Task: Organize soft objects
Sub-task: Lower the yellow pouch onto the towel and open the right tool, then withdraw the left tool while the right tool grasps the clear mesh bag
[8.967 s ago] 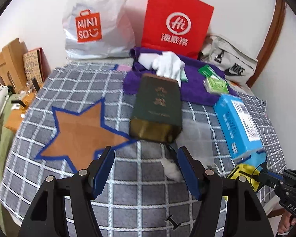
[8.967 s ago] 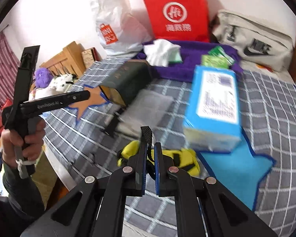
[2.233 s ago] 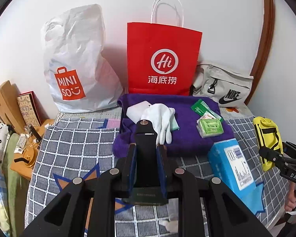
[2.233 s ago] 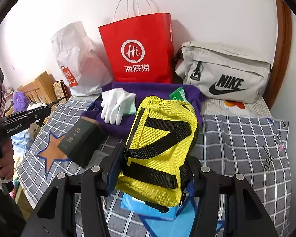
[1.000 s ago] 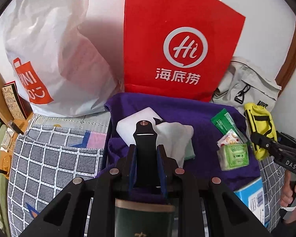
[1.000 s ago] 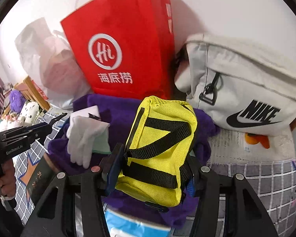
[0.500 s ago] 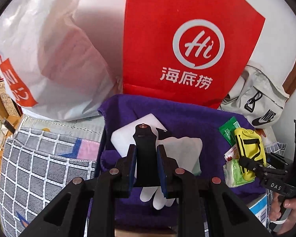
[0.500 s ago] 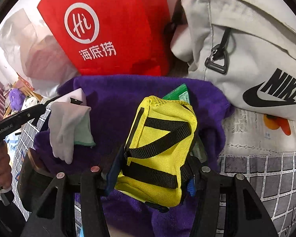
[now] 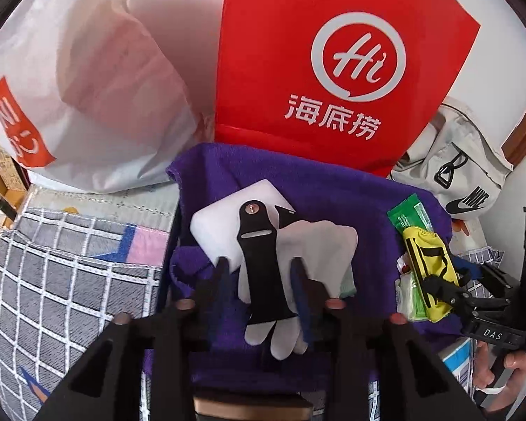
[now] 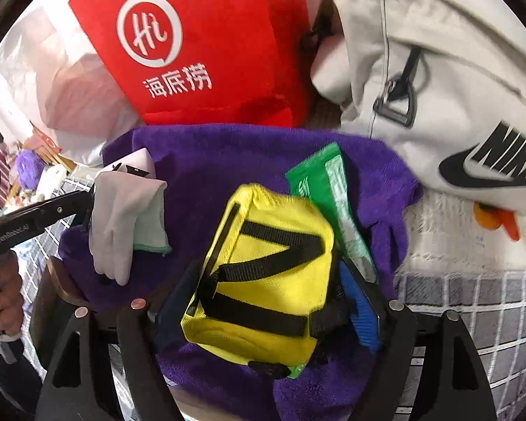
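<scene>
A black strap [image 9: 259,245] lies on a white glove [image 9: 319,245] on the purple towel [image 9: 333,203]. My left gripper [image 9: 261,273] straddles the strap with its jaws opening, and a gap shows on each side. In the right wrist view a yellow pouch [image 10: 263,273] with black straps rests tilted on the purple towel [image 10: 228,154], partly over a green packet [image 10: 326,175]. My right gripper [image 10: 270,287] is around the pouch with its jaws opening, and the blue pads [image 10: 363,312] stand off it. The white glove [image 10: 122,210] lies to the pouch's left.
A red paper bag [image 9: 333,52], a white plastic bag [image 9: 87,87] and a grey Nike bag [image 10: 438,87] stand behind the towel. A white block [image 9: 228,217] lies under the glove. Checked cloth [image 9: 52,273] spreads to the left. A dark box [image 10: 63,280] and a blue box [image 9: 456,358] lie nearer.
Both grippers came down over the purple towel and spread their jaws. The black strap now lies on the glove, and the yellow pouch has tipped onto the towel.
</scene>
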`<state>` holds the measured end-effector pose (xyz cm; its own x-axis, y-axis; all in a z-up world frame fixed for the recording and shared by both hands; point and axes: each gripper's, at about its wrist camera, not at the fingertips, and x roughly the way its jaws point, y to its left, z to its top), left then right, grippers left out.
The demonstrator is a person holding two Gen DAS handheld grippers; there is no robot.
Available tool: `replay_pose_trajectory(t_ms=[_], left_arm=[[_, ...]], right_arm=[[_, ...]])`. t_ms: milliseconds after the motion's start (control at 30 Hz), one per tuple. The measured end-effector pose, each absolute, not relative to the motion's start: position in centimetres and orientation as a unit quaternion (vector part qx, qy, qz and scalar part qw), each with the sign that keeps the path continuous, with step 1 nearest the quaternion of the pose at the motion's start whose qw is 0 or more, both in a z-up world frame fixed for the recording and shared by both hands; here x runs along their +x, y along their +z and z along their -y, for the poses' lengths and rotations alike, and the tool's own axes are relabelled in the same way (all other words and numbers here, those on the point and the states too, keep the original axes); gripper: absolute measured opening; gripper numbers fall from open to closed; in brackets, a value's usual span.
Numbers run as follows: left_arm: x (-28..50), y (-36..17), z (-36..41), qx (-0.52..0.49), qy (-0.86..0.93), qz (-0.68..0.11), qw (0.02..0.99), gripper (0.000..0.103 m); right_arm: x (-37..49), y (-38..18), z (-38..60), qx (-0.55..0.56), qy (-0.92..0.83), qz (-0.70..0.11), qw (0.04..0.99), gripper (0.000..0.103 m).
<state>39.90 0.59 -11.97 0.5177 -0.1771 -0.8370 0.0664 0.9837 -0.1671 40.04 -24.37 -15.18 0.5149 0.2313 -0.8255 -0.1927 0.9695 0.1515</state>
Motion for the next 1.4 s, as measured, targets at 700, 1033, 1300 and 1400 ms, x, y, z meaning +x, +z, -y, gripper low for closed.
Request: replay_pose_trajectory(t_ms=[700, 1033, 1300, 1400], left_arm=[[27.5, -6.6, -4.4, -0.009, -0.029, -0.436, 0.9, 0.054], [22.8, -8.2, -8.0, -0.029, -0.008, -0.442, 0.897, 0.054], [21.4, -10.0, -10.0, -0.038, -0.008, -0.445, 0.895, 0.054], [21.3, -10.6, -10.5, -0.037, -0.009, -0.447, 0.894, 0.054]], right_arm=[[25.0, -10.5, 17.8, 0.032, 0.167, -0.429, 0.887, 0.081], [20.3, -14.4, 11.6, -0.004, 0.192, -0.473, 0.86, 0.078], [21.0, -17.4, 8.9, -0.034, 0.164, -0.515, 0.841, 0.079], [21.2, -18.3, 7.7, -0.061, 0.151, -0.523, 0.837, 0.08]])
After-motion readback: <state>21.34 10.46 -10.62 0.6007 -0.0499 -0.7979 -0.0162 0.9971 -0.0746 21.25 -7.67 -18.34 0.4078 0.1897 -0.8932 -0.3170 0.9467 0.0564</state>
